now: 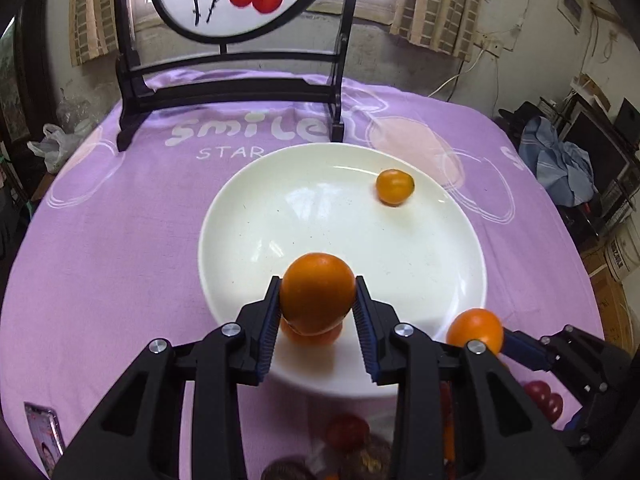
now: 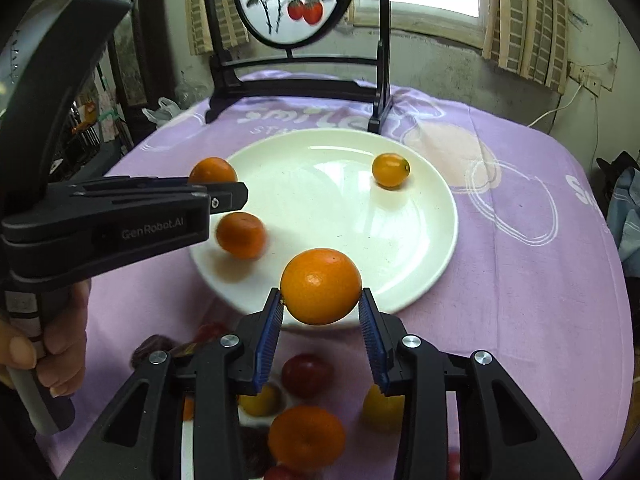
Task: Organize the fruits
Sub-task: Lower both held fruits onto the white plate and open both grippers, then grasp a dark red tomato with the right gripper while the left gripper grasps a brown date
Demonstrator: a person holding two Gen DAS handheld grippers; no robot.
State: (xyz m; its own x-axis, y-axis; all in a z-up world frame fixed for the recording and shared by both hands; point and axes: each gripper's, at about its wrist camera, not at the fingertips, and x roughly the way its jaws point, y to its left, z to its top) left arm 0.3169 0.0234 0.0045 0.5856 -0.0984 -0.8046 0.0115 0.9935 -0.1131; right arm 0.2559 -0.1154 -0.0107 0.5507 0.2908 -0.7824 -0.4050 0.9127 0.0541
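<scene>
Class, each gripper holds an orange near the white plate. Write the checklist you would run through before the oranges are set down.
1. Left gripper shut on left orange: ok.
2. Right gripper shut on right orange: ok.
3. Bare room on the plate: ok.
4. Spot under the left orange free: not ok, a loose orange lies on the plate just below it.
5. Small orange at the far side clear of both grippers: ok.

Plate point(image 2: 420, 264) mid-counter point(image 2: 520, 280), screen stand point(image 2: 296, 92) behind it; small fruit point(image 2: 391, 170) on plate's far right; loose fruit pile point(image 2: 306, 436) before its near rim.
</scene>
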